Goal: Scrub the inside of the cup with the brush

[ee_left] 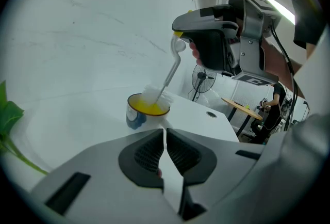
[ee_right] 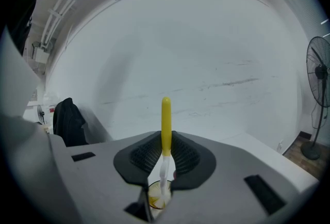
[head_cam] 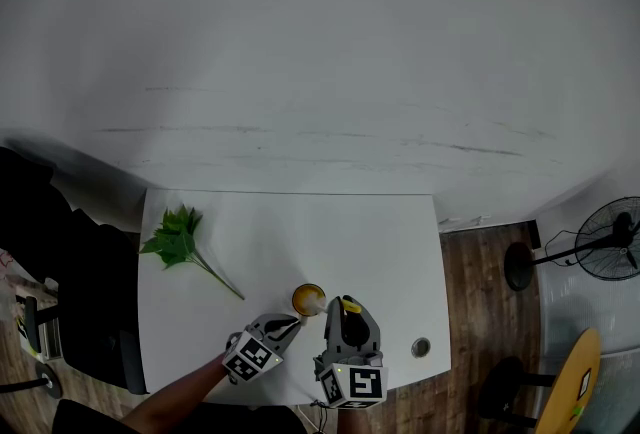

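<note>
– Yellow plastic is all your right gripper (ee_right: 166,138) has hold of. Its jaws are clamped on the brush (ee_right: 166,117) handle, upright, and the thin pale stem runs down into the cup (ee_left: 144,110). Push hard sideways and I think that stem bends, or the handle swivels between the pads.

– Your left gripper (ee_left: 164,132) is pinched almost flat on what looks like the cup's handle. That is a slim hold. If the bristles drag on the inner wall, the cup can twist out of it and tip.

– Mind where the cup stands, too. It is in the near half of the table (head_cam: 380,252), about midway between the left and right edges. Drag it towards yourself while scrubbing and it could go over the near edge.

– Farther off, the green sprig (head_cam: 178,240) lies by the left edge, well apart from the cup. I see no trouble there.
</note>
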Demonstrator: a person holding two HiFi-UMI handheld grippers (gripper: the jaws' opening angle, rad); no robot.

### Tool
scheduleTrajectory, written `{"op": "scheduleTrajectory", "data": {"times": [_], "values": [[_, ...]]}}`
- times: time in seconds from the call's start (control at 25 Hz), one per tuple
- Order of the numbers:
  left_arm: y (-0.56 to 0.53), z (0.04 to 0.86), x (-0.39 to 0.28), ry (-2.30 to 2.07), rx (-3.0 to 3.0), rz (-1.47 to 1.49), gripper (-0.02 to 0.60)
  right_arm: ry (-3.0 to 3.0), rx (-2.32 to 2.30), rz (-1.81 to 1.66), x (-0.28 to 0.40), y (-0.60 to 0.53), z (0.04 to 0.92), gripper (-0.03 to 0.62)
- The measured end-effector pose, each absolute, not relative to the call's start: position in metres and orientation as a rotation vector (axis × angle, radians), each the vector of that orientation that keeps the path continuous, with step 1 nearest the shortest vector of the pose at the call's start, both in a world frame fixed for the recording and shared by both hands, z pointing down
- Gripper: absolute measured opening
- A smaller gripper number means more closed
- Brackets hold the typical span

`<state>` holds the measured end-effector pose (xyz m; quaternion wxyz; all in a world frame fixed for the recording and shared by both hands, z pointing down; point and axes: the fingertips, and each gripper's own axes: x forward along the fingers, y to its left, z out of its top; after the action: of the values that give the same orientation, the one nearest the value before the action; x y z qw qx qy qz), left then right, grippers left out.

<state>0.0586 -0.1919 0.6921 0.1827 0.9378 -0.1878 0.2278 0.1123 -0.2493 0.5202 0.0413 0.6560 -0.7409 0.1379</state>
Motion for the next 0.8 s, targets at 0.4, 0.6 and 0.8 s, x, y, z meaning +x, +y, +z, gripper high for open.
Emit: {"op": "scheduleTrajectory", "data": {"times": [0.4,0.6,0.8], "values": [[-0.191,0.692,0.060,-0.524,2.644,0.641,0.037,-2.266,2.004,0.406,0.113,-0.248,0.516,0.069],[-0.190,0.692,0.061,-0.516,2.643,0.640,0.038,-2.276,2.004,0.388,0.113,-0.249,0.508,0.069],[-0.190,0.693,0.061,-0.515,2.645,0.643,0.037,-2.322,2.017,0.362,0.111,-0.251,0.494,0.069]]}}
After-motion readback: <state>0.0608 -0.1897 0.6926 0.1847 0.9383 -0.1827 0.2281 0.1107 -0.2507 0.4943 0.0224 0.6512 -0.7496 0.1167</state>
